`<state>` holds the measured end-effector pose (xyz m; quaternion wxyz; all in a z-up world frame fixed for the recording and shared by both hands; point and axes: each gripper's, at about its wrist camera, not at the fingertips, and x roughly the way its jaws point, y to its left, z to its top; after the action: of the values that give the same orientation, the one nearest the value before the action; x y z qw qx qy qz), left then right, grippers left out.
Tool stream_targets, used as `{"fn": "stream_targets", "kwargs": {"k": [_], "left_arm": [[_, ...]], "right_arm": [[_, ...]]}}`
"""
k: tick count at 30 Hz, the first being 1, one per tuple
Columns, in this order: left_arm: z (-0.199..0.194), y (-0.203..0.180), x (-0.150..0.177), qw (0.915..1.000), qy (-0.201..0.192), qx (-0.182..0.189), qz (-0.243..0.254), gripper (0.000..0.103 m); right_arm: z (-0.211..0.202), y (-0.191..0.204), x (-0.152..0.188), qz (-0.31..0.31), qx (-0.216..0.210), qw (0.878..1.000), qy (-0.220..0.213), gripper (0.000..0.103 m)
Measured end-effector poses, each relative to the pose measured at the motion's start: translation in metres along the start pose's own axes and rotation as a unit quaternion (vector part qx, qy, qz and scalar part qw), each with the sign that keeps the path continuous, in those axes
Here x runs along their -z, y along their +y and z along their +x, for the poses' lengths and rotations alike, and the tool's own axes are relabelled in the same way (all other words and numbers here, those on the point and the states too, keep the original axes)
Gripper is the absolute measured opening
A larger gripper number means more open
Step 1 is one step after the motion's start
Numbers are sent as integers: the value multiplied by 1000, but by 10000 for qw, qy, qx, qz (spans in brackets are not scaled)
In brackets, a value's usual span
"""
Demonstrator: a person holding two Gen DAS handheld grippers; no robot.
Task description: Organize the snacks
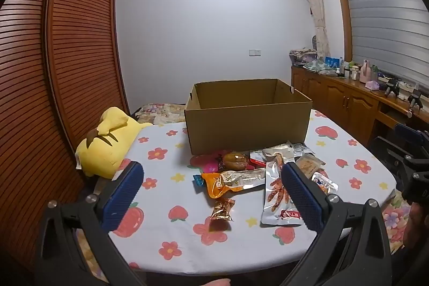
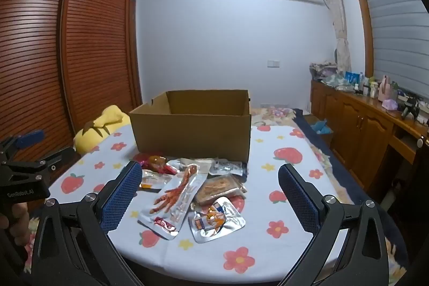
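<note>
Covering the desk (image 1: 161,237) is a smooth white cloth printed with strawberries and flowers, and on it an open, plain brown cardboard box (image 1: 248,122) is set, its near wall matte and its floor hidden from both views. Just in front of the box the snacks are heaped in a loose, overlapping pile: a long silver foil pouch printed with a chicken foot (image 2: 174,201) is laid across the middle, a crinkled silver sachet (image 2: 215,221) is seen at its near right, a clear pack of flat brown biscuit-like pieces (image 2: 219,188) is tucked behind, and an orange pouch (image 1: 222,185) and a small twisted copper-foil sweet (image 1: 222,211) are spread toward the left. The print on the packets is too small to be read, and the items at the back of the pile are largely covered. The left tongs (image 1: 211,184) are held released above the pile, nothing between the ribbed blue pads (image 1: 122,195). The right tongs (image 2: 210,186) are likewise spread wide and empty. A soft yellow plush (image 1: 107,144) is partly cut off by the desk edge beside slatted wooden wardrobe doors (image 1: 75,44).
</note>
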<state>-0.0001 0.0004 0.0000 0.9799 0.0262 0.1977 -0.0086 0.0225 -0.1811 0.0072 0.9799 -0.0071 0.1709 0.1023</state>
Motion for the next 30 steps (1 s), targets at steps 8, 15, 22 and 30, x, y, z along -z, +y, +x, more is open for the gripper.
{"fn": "stream_targets", "kwargs": {"k": [8, 15, 22, 30], "left_arm": [[0, 1, 0, 10000, -12, 2, -6, 103], [-5, -1, -1, 10000, -18, 15, -5, 103], [-3, -3, 1, 10000, -31, 13, 1, 103], [-4, -2, 3, 10000, -33, 15, 2, 103]], "right_arm": [[0, 0, 1, -27, 32, 10000, 37, 103], [-3, 2, 2, 25, 16, 10000, 33, 103], [-3, -1, 3, 46, -4, 10000, 15, 103], [-4, 0, 3, 44, -14, 10000, 14, 103]]}}
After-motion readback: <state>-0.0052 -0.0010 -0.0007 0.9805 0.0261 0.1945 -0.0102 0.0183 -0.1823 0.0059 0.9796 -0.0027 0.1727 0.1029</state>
